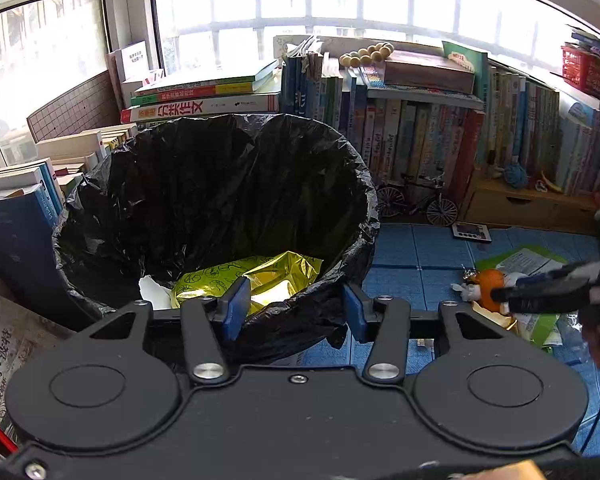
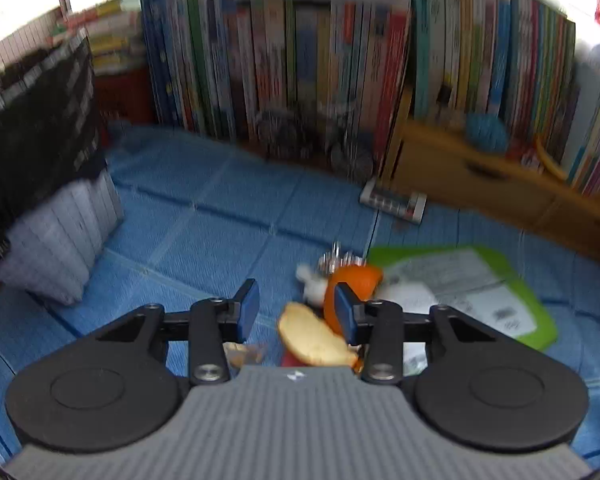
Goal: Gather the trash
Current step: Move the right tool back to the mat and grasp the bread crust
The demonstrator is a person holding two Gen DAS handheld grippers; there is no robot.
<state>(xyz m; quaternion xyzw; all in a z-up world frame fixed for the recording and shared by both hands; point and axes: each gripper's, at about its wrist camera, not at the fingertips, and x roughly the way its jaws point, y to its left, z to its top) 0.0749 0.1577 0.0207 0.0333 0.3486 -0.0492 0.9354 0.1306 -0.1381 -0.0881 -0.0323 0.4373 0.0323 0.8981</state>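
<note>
Nearest to me, my left gripper (image 1: 296, 312) is hovering at the near edge of the trash bin (image 1: 216, 216), its blue pads standing apart with the bin's crumpled rim and black liner showing between them; I cannot tell whether they are pressing on the plastic. Inside the bin, a shiny yellow wrapper (image 1: 256, 278) and a scrap of white paper (image 1: 154, 292) are lying at the bottom. My right gripper (image 2: 296, 310) is pointing down at the blue foam floor mat (image 2: 204, 224), its jaws parted, and the picture from it is blurring. Orange peel (image 2: 350, 280) is sitting against the right pad, and a pale piece of peel (image 2: 312, 338) is lying between the fingers, though I cannot tell whether either is being squeezed. Just beyond them, a small white scrap (image 2: 312, 280) and something silvery are lying on the mat, beside a green sheet with printed paper (image 2: 472, 292) on it. From the left camera, the same orange peel (image 1: 488, 286) is showing to the right of the bin, with the right gripper's dark fingers (image 1: 540, 294) reaching in over it. Rows of upright books (image 1: 440, 136) are lining the wall under a bright barred window (image 1: 340, 12), more books are stacking up behind the bin, and a little model bicycle (image 1: 418, 200) is standing on the mat by a low wooden drawer unit (image 1: 520, 204).
</note>
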